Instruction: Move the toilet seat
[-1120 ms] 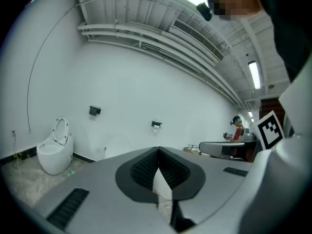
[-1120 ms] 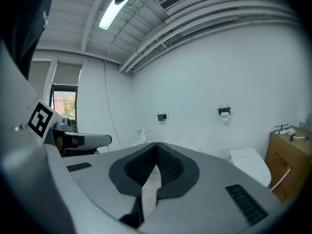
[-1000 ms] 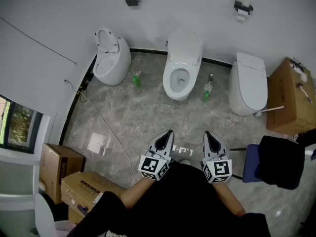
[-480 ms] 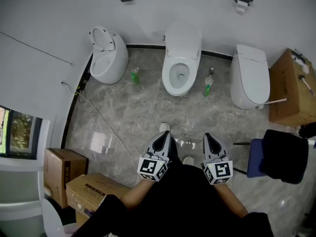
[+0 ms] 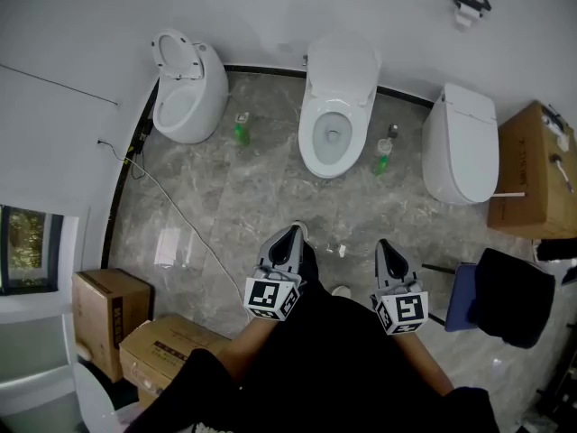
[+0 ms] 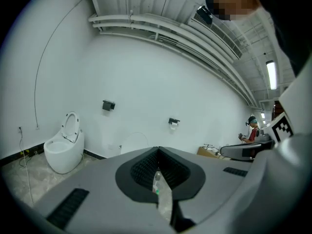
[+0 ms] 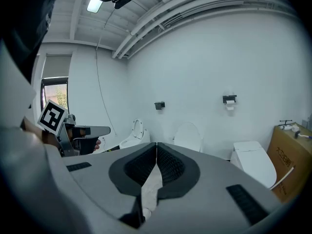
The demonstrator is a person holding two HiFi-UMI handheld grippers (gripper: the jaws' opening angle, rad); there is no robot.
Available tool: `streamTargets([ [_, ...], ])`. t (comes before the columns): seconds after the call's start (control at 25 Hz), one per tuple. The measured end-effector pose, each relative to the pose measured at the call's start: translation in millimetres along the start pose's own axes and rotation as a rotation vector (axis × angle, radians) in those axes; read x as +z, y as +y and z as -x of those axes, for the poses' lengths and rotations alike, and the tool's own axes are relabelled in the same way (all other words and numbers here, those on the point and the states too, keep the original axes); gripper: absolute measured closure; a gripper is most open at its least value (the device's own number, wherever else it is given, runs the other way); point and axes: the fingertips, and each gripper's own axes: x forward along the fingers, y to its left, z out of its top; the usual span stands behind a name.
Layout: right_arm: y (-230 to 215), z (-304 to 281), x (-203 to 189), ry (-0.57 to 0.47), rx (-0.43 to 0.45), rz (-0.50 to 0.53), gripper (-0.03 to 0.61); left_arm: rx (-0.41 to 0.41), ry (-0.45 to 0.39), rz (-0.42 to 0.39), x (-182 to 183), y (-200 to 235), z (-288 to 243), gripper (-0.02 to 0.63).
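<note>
Along the back wall stand 3 toilets. The left toilet [image 5: 185, 93] has its seat and lid tipped up against the wall, and a green bottle [image 5: 241, 130] stands on the floor just beside it. The middle toilet [image 5: 335, 165], straight ahead of the person, has its lid [image 5: 343, 66] raised, while the toilet seat [image 5: 313, 138] appears to lie flat on the bowl rim. This is probably the one to move, though the task does not say which. A second green bottle [image 5: 384, 159] stands to its right, then comes the right toilet [image 5: 462, 147] with its lid closed, then a cardboard box [image 5: 532, 179]. The seat looks like a rigid, glossy plastic ring: light, stiff and slippery, turning only on the hinge at its back. The best hold is probably the front edge, farthest from the hinge, pinched or hooked from beneath and lowered or raised gently so it does not slam. Both tools are well apart from the toilets — the left gripper [image 5: 292, 234] has its jaws pressed together with nothing between them, and the right gripper [image 5: 384, 246] is likewise closed and empty.
</note>
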Motion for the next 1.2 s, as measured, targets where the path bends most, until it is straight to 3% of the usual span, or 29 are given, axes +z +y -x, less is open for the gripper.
streamTargets([
  [0.24, 1, -92, 45, 0.017, -0.039, 0.019, 0.548, -0.027, 0.030, 0.008, 23, 73, -52, 0.600],
  [0.44, 16, -157, 79, 0.003, -0.067, -0.005, 0.548, -0.077, 0.060, 0.062, 32, 124, -88, 0.600],
  [0.84, 13, -242, 108, 0.032, -0.126, 0.003, 0.548, -0.182, 0.118, 0.028, 35, 175, -154, 0.600],
  [1.2, 6, -289, 120, 0.040, -0.163, -0.003, 0.548, -0.193, 0.120, 0.031, 41, 212, -189, 0.600],
])
